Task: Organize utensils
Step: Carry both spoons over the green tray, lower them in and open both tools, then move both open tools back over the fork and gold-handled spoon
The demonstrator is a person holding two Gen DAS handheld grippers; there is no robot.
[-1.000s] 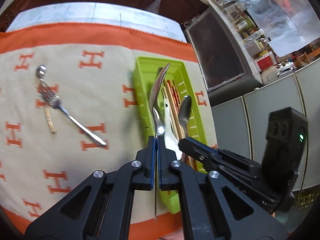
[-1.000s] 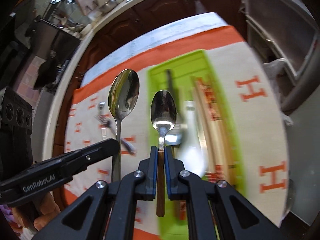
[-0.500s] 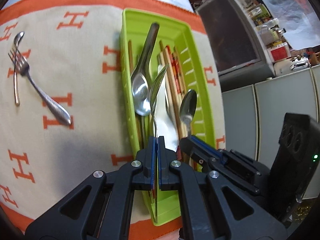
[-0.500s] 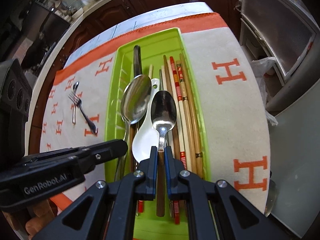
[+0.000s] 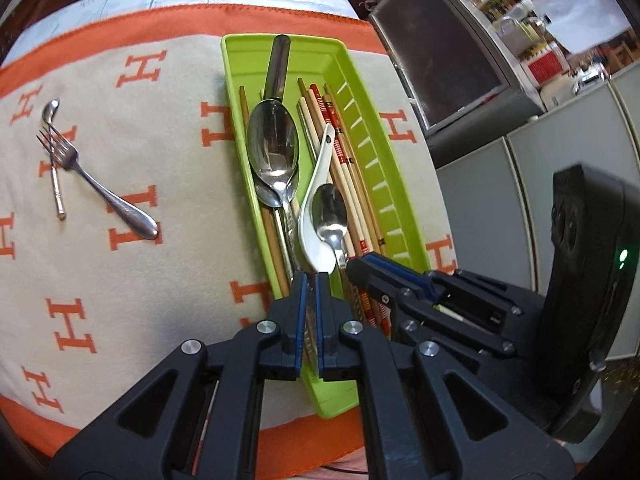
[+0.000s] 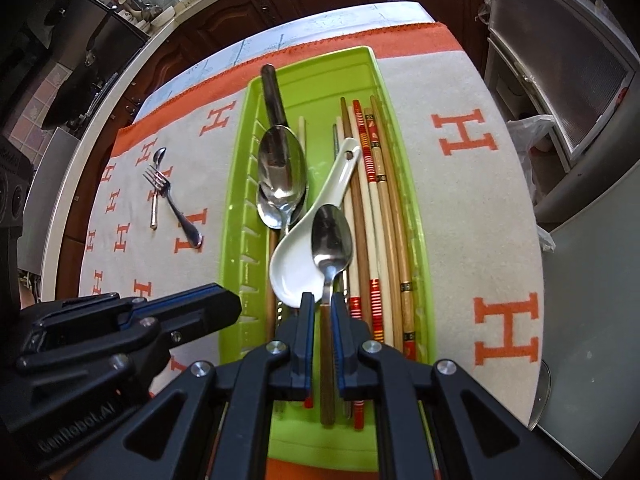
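Note:
A lime green tray (image 5: 384, 168) (image 6: 240, 224) holds chopsticks (image 5: 340, 152) (image 6: 380, 208), a white ceramic spoon (image 5: 316, 184) (image 6: 294, 272) and a dark-handled spoon. A large steel spoon (image 5: 274, 156) (image 6: 282, 172) lies flat on that dark-handled spoon. Its handle runs back between the slightly parted fingers of my left gripper (image 5: 311, 282), which is open. My right gripper (image 6: 323, 302) is shut on the brown handle of a small spoon (image 6: 332, 240) (image 5: 330, 216), whose bowl rests in the ceramic spoon. Both grippers hover over the tray's near end.
On the beige cloth (image 5: 160, 152) with orange H marks lie a steel fork (image 5: 96, 188) (image 6: 176, 208) and a thin teaspoon (image 5: 56, 176) (image 6: 154, 200), left of the tray. Grey cabinets (image 5: 500, 200) stand right of the table. The cloth's orange border marks the near edge.
Both spoons came down from above the cloth into the tray. The large spoon turned from edge-on to lying flat as the left fingers parted a little. The right gripper still grips its spoon.

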